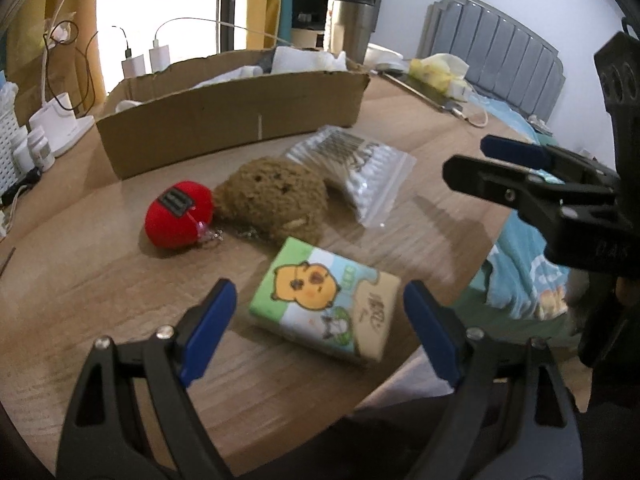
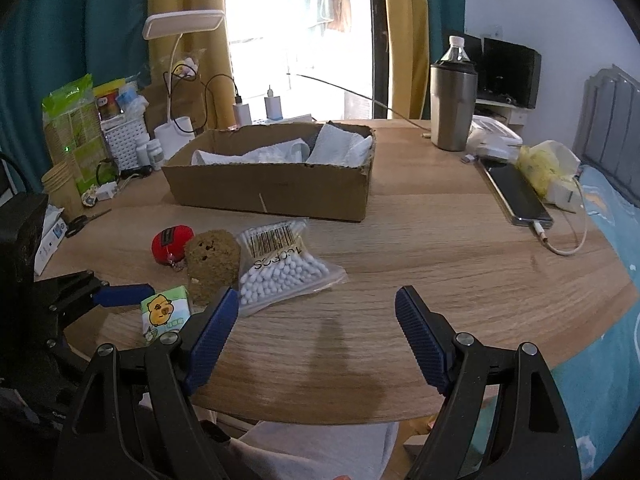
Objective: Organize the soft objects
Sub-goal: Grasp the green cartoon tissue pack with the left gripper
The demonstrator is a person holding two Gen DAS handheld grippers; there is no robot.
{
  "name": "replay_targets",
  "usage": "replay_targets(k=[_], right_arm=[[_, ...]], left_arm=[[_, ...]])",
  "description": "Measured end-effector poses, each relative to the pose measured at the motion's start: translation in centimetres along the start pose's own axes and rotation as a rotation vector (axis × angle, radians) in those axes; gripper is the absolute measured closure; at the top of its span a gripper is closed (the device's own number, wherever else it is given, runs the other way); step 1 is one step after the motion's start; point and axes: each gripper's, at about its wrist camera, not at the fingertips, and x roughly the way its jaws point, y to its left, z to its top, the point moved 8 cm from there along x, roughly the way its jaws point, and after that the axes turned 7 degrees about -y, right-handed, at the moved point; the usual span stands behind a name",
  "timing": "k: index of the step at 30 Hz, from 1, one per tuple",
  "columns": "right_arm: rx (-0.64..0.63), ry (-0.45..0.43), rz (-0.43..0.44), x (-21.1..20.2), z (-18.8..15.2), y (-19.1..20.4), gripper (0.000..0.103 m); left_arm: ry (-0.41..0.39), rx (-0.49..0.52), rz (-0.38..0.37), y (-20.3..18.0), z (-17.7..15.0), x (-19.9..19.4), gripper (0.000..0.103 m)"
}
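Wooden tabletop [image 2: 440, 248], cardboard box [image 2: 272, 192], red plush [image 2: 172, 242], brown plush [image 2: 212, 264], cotton swab bag [image 2: 288, 268], tissue pack [image 2: 164, 314], phone [image 2: 516, 192], steel tumbler [image 2: 452, 108]

One cardboard box [image 2: 272, 188], two plush toys (red plush [image 1: 178, 214], brown plush [image 1: 274, 198]), one tissue pack [image 1: 324, 300], one cotton swab bag [image 2: 286, 266], one steel tumbler [image 2: 453, 106], two white chargers [image 2: 258, 111], one phone [image 2: 518, 194].

We hold the left gripper [image 1: 318, 320] low over the table edge, jaws spread wide, blue pads [image 1: 208, 328] angled outward, nothing between them. Our right gripper [image 2: 316, 334] sits just beside it on the right, also spread wide and gripping nothing, level, pointing forward; its fingers [image 1: 516, 152] show in the left view.
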Motion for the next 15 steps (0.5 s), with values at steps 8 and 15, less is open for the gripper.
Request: replay_targets(k=[8, 15], right_arm=[[0.003, 0.026, 0.006, 1.5, 0.0, 0.1, 0.020], [-0.011, 0.041, 0.011, 2.7, 0.6, 0.5, 0.020]], left_arm=[[0.007, 0.026, -0.047, -0.4, 0.0, 0.4, 0.029], [-0.031, -0.015, -0.048, 0.9, 1.2, -0.9, 0.029]])
